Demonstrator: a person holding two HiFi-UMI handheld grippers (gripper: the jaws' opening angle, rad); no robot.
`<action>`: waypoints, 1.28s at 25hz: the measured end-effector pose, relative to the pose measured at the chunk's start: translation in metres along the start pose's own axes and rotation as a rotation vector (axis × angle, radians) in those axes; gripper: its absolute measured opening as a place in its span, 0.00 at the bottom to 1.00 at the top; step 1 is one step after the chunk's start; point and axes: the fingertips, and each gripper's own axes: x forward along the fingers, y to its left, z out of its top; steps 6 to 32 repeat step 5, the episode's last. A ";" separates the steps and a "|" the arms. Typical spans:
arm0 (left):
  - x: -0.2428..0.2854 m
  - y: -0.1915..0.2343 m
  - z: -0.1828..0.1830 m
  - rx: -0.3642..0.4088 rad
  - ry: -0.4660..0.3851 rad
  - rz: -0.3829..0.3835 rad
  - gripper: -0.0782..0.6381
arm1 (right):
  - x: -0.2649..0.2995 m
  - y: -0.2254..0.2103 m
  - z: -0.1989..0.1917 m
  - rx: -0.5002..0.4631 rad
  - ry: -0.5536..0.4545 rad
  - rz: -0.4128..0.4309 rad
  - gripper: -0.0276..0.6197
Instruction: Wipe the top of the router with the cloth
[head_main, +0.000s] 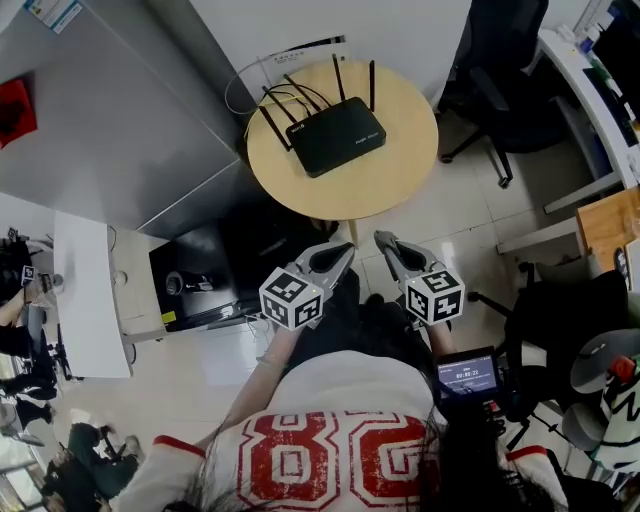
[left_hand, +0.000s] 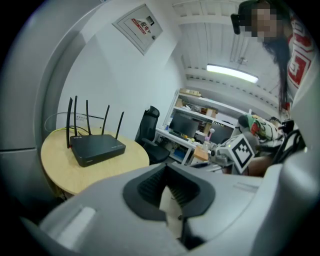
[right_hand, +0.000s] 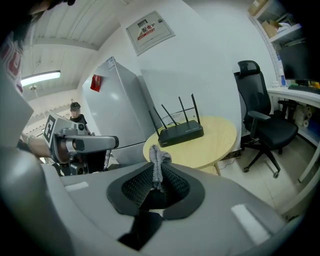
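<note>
A black router (head_main: 335, 140) with several upright antennas lies on the round wooden table (head_main: 400, 185), a little left of its middle. Both grippers hang low in front of the table, well short of it. My right gripper (head_main: 385, 240) is shut on a grey knitted cloth (right_hand: 159, 165), which sticks up in a bunch between the pads. The right gripper view has the router (right_hand: 181, 133) far beyond the right gripper (right_hand: 156, 172). My left gripper (head_main: 342, 252) holds nothing, and its jaws look closed. In the left gripper view the router (left_hand: 97, 147) sits far past the left gripper (left_hand: 167, 175).
A black office chair (head_main: 500, 80) stands right of the table, with white desks (head_main: 590, 90) beyond. A grey cabinet (head_main: 100, 110) fills the left. Cables (head_main: 255, 85) loop behind the router. A dark box (head_main: 200, 275) sits on the floor near the table's base.
</note>
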 end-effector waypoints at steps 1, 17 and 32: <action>0.001 0.001 0.000 -0.001 -0.001 0.001 0.11 | 0.000 0.000 0.000 -0.003 0.001 0.001 0.11; 0.003 0.007 0.001 -0.004 -0.007 0.004 0.11 | 0.004 -0.002 0.004 -0.007 0.003 0.009 0.11; 0.003 0.007 0.001 -0.004 -0.007 0.004 0.11 | 0.004 -0.002 0.004 -0.007 0.003 0.009 0.11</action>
